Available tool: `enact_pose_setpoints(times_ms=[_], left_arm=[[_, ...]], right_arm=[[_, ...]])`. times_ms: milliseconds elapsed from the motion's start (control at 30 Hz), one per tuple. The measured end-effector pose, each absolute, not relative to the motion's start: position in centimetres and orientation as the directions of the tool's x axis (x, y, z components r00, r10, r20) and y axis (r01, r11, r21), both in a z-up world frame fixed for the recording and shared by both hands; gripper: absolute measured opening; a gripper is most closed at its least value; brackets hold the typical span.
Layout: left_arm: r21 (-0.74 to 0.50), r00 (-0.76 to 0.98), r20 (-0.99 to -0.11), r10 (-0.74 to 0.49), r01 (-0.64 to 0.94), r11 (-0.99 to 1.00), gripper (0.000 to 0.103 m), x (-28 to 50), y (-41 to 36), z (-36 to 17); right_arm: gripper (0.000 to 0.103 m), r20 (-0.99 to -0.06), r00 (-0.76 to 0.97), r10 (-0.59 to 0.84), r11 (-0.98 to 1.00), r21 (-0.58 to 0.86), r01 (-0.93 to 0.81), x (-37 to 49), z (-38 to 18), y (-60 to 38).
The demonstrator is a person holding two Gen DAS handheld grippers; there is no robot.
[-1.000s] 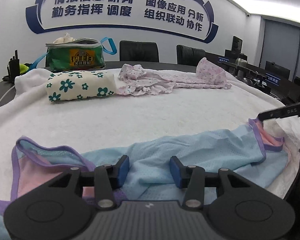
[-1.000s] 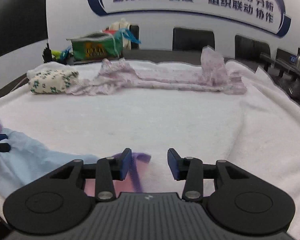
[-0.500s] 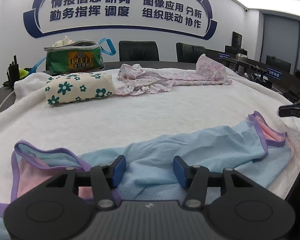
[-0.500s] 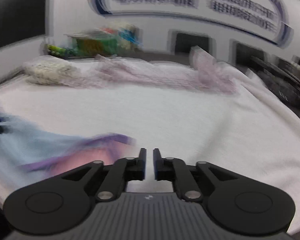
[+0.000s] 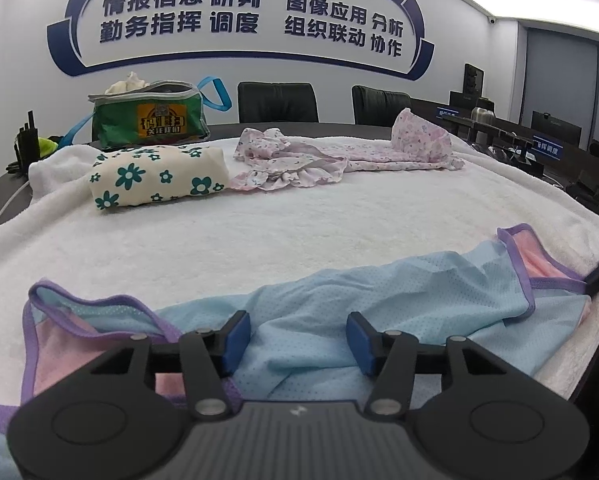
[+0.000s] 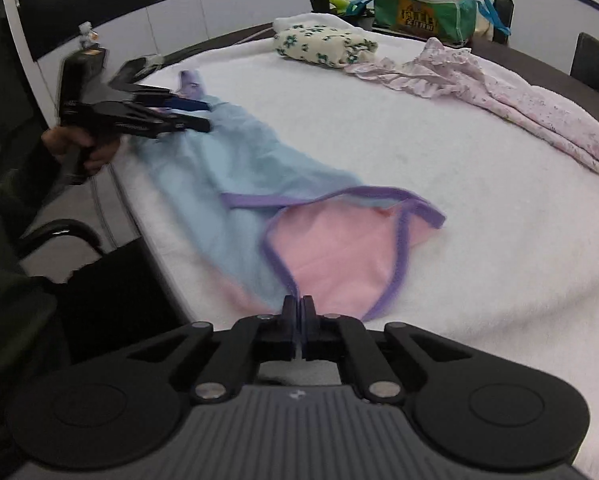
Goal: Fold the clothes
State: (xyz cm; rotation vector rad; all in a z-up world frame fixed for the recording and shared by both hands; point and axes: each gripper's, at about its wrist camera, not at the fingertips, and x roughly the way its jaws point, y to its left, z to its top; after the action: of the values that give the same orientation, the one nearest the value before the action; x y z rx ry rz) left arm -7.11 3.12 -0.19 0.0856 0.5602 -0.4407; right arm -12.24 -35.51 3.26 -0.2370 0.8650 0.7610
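A light blue mesh garment [image 5: 379, 296] with purple trim and pink lining lies stretched along the near edge of the white towel [image 5: 299, 232]. My left gripper [image 5: 297, 340] hovers open over its left part, blue pads wide apart with cloth showing between them. In the right wrist view the same garment [image 6: 251, 160] runs away to the left. My right gripper [image 6: 299, 314] is shut on its near pink, purple-trimmed end. The left gripper [image 6: 195, 114], held by a hand [image 6: 83, 148], is at the far end. The right gripper's tip [image 5: 597, 276] shows at the frame's right edge.
A folded cream cloth with green flowers [image 5: 155, 178], a crumpled pink floral garment [image 5: 299, 160] and a green bag [image 5: 151, 118] sit at the back of the towel. Black chairs [image 5: 277, 102] stand behind. The towel's near edge drops off beside an office chair [image 6: 59, 236].
My right gripper went from open to shut on the garment's pink end and swung to face left along it. The left gripper stayed open over the cloth, shifting only slightly.
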Motion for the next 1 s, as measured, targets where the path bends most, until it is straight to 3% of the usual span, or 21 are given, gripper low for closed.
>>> enact_pose_setpoints(times_ms=[167,267,333,367,400,433,467,667,733,767,1000], left_arm=[[-0.043,0.756,-0.53,-0.385,0.429,0.902,0.053,-7.2,3.2,-0.2],[-0.06,0.753,-0.527,-0.394,0.43,0.901,0.054,-7.1,3.5,-0.2],[-0.064,0.75,-0.528,-0.399,0.434,0.899,0.055,-7.1,3.5,-0.2],[-0.06,0.748,-0.529,-0.4,0.437,0.897,0.057,-7.1,3.4,-0.2],[-0.054,0.748,-0.53,-0.399,0.439,0.897,0.057,-7.1,3.3,-0.2],[-0.046,0.75,-0.531,-0.395,0.44,0.897,0.057,-7.1,3.2,-0.2],[-0.038,0.752,-0.532,-0.39,0.439,0.898,0.057,-7.2,3.1,-0.2],[-0.032,0.753,-0.533,-0.386,0.438,0.898,0.057,-7.2,3.0,-0.2],[-0.022,0.755,-0.535,-0.38,0.438,0.899,0.057,-7.2,2.8,-0.2],[-0.017,0.756,-0.535,-0.378,0.437,0.899,0.057,-7.2,2.8,-0.2],[-0.012,0.757,-0.535,-0.375,0.437,0.9,0.057,-7.2,2.8,-0.2]], right_arm=[[0.002,-0.794,0.354,0.494,0.72,0.146,-0.678,-12.9,3.4,-34.9],[0.01,-0.773,0.365,0.519,0.708,0.15,-0.69,-13.1,4.8,-35.2],[0.039,-0.722,0.445,0.529,0.729,0.119,-0.674,-13.3,6.3,-35.7],[0.063,-0.692,0.518,0.504,0.773,0.093,-0.628,-12.8,6.7,-35.9],[0.077,-0.657,0.59,0.469,0.817,0.07,-0.572,-12.4,7.1,-36.0],[0.08,-0.655,0.65,0.386,0.88,0.049,-0.473,-11.4,6.8,-35.9],[0.079,-0.654,0.698,0.29,0.932,0.027,-0.362,-10.3,6.5,-35.7],[0.068,-0.67,0.722,0.173,0.984,0.095,-0.148,-8.8,3.3,-33.7],[0.038,-0.687,0.715,0.127,0.992,0.096,-0.085,-8.5,2.3,-33.1],[0.012,-0.701,0.706,0.098,0.995,0.082,-0.057,-8.5,1.8,-32.8],[0.011,-0.678,0.732,-0.068,0.998,-0.04,0.056,-9.6,1.6,-33.2]])
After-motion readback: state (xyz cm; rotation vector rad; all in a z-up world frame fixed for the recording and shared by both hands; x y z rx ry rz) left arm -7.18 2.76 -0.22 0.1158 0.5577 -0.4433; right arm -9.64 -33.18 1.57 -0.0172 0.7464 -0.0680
